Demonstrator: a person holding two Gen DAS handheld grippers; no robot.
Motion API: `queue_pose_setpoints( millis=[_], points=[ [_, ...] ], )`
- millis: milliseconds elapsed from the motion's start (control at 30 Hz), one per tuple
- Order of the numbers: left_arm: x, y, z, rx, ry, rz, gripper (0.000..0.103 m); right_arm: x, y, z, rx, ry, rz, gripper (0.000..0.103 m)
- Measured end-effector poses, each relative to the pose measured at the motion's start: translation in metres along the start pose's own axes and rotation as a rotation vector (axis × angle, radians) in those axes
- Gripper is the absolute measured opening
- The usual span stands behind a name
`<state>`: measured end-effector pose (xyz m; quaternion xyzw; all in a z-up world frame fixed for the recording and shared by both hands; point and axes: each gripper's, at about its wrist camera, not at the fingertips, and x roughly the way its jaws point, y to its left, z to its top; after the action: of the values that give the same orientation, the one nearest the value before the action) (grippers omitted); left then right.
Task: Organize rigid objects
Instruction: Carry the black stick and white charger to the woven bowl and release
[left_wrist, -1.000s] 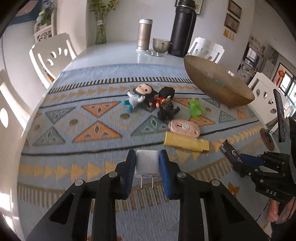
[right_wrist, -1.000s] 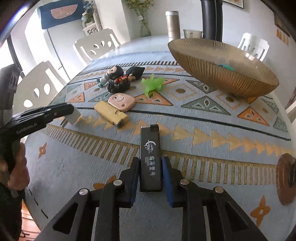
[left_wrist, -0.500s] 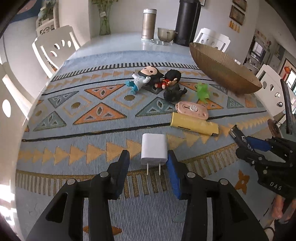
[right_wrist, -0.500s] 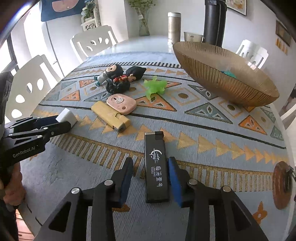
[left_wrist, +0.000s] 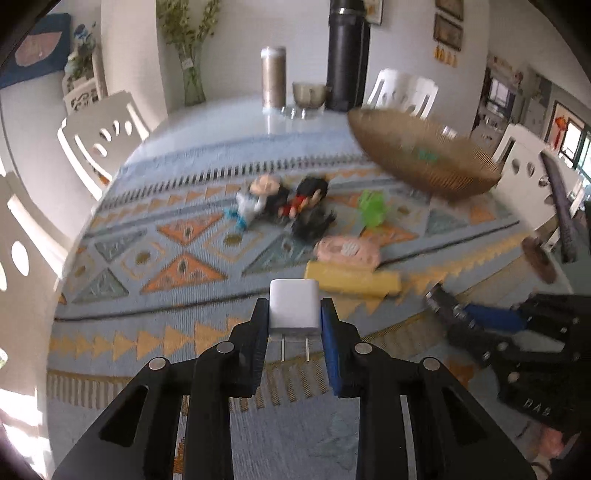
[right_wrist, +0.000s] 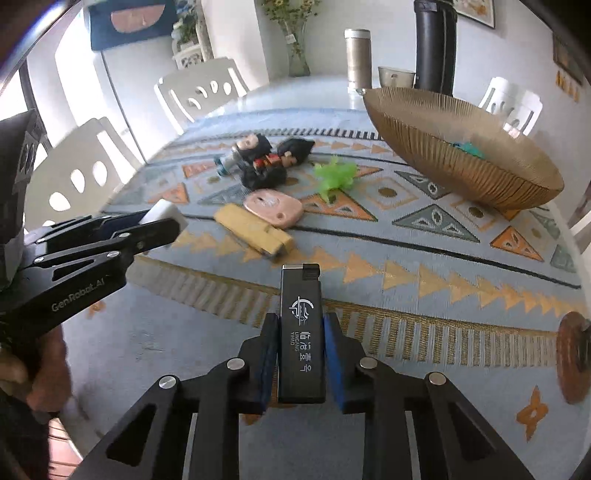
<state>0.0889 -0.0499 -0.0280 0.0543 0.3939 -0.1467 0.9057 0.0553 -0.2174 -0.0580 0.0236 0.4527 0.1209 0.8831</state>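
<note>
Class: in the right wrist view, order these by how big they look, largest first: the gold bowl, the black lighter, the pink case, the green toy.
1. Gold bowl
2. Black lighter, though it looks large partly because it is nearest the camera
3. Pink case and green toy: too alike to rank

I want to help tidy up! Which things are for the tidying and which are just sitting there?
For the job: white charger, black lighter, toy figures, green toy, pink case, yellow block, gold bowl.

Just sitting there: black flask, steel tumbler, vase, chairs.
</note>
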Motion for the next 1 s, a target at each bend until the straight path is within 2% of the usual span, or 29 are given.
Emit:
queue_pose_setpoints(
  millis=[100,200,267,333,433,533,600,700,867,933,1000],
  points=[
    [-0.02,-0.009,0.022,0.003,-0.062,-0.032,0.024,-0.024,0.002,0.011,-0.004,-0.066,-0.002,0.024],
    [-0.037,-0.022,0.05,0.027,-0.126,-0.049,0.024,-0.057,-0.001,0.032,-0.007,-0.169,-0.03,0.024],
    [-0.046,-0.034,0.076,0.045,-0.174,-0.063,0.024,-0.08,-0.008,0.049,0.003,-0.245,-0.06,0.024],
    [-0.051,-0.047,0.1,0.056,-0.213,-0.082,0.024,-0.102,-0.018,0.068,0.018,-0.329,-0.131,0.024],
    [-0.048,-0.069,0.134,0.073,-0.262,-0.104,0.024,-0.119,-0.036,0.09,0.056,-0.399,-0.208,0.024],
    [-0.032,-0.086,0.157,0.071,-0.264,-0.137,0.024,-0.124,-0.061,0.108,0.118,-0.436,-0.249,0.024],
    [-0.014,-0.096,0.167,0.073,-0.253,-0.159,0.024,-0.122,-0.078,0.115,0.152,-0.433,-0.266,0.024],
    [0.022,-0.113,0.172,0.086,-0.19,-0.169,0.024,-0.11,-0.108,0.123,0.218,-0.389,-0.265,0.024],
    [0.074,-0.135,0.165,0.101,-0.077,-0.176,0.024,-0.062,-0.149,0.122,0.28,-0.231,-0.206,0.024],
    [0.089,-0.138,0.161,0.089,-0.043,-0.18,0.024,-0.044,-0.159,0.12,0.306,-0.189,-0.17,0.024],
    [0.099,-0.138,0.16,0.084,-0.028,-0.176,0.024,-0.031,-0.167,0.12,0.339,-0.167,-0.173,0.024]
  ],
)
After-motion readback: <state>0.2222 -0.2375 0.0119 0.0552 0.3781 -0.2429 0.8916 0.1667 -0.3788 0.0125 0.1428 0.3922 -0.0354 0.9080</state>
